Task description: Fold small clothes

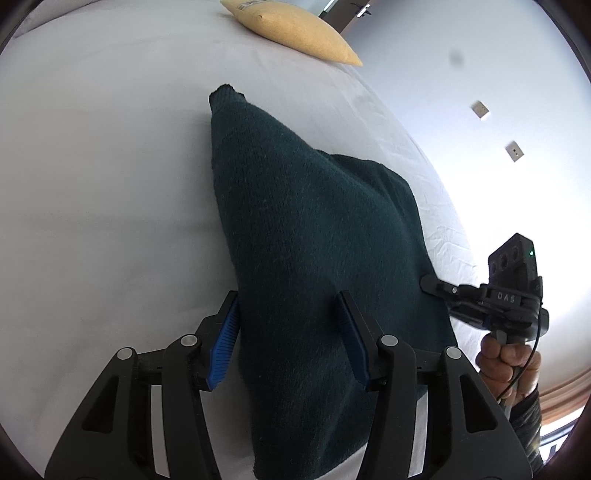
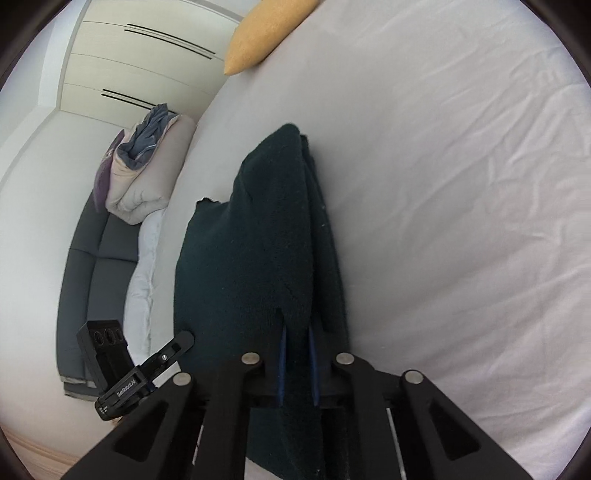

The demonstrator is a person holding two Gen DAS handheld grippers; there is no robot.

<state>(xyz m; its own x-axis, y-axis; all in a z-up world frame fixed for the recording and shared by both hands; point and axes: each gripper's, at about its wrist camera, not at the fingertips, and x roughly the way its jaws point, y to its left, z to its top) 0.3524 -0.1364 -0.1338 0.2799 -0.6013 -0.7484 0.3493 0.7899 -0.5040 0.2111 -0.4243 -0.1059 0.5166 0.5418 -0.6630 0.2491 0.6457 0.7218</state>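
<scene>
The right gripper (image 2: 295,354) has its blue pads drawn close together with a ridge of the dark green knit garment (image 2: 258,258) pinched between them; in the right wrist view the cloth rises from the jaws at lower centre and runs up to a rounded peak near the middle of the frame. That pinch, I'd say, is there to carry one edge so the piece can be doubled over.

The left gripper (image 1: 291,332) stands wide apart, one blue finger on each side of the same garment at lower centre of the left wrist view. The cloth passes between them, though whether either pad presses it I cannot tell. It looks set to take a second hold or steady the fabric while the other end moves.

The garment lies on the white bed sheet (image 1: 92,184), stretching from the bottom of that frame up to a narrow tip at upper centre. A yellow pillow (image 1: 291,29) sits at the top edge, well apart. A bundled quilt (image 2: 147,177) rests on a grey couch (image 2: 92,266) at the left of the right wrist view.

The fold seems only partly made.
</scene>
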